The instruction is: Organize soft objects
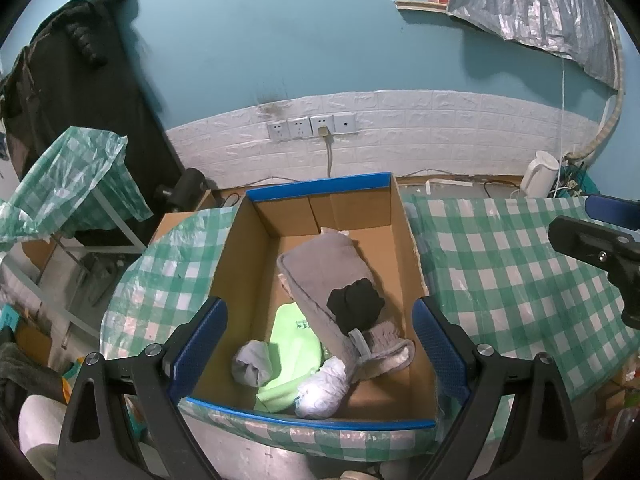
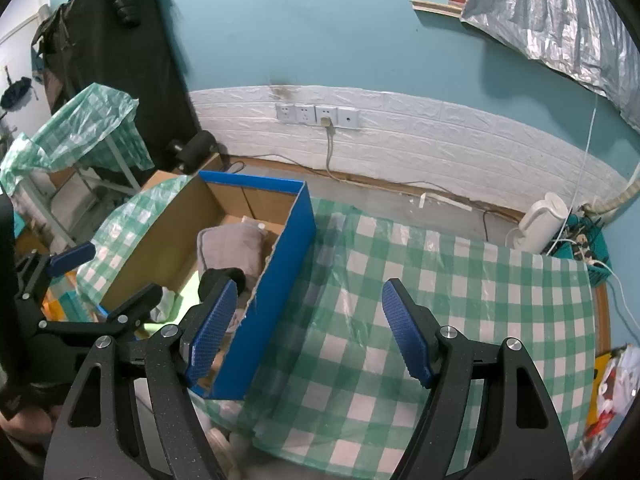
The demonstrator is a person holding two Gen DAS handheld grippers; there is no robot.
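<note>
Soft objects (image 1: 332,308) lie boxed beyond spread, empty left tongs (image 1: 320,344); right tongs (image 2: 308,332) likewise spread.

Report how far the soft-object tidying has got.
Done: the cardboard box already holds the grey towel, black cloth, green cloth and white bundle. In hand: nothing; the left gripper and right gripper are both open and empty. Left: no loose soft item shows on the checked tablecloth.
</note>
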